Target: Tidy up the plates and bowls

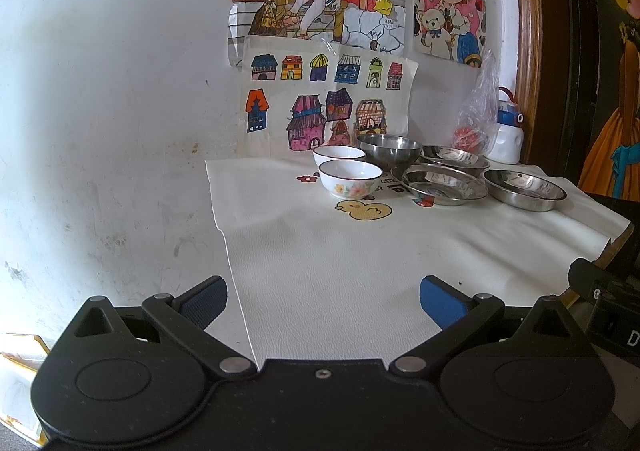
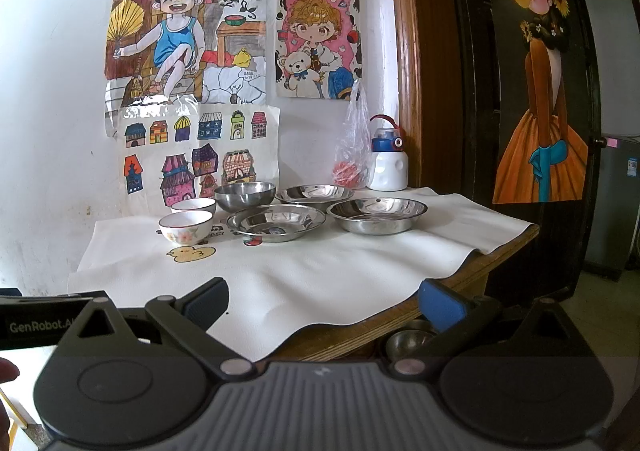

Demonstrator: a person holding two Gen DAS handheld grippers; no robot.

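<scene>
Both the left claw (image 1: pixel 323 301) and the right claw (image 2: pixel 324 303) are released and empty, well apart from the two ceramic bowls (image 2: pixel 185 226) and steel plates (image 2: pixel 276 222) on the worktop (image 2: pixel 360 263).

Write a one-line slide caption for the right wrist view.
Open right gripper faces two floral bowls, a steel bowl and three steel plates on a white-clothed table.

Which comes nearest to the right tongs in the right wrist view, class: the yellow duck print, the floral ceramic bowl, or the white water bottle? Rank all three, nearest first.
From the right tongs:
1. Yellow duck print, on the cloth, front left.
2. Floral ceramic bowl, just behind the duck, left side.
3. White water bottle, at the back by the wall, right of the dishes.
</scene>
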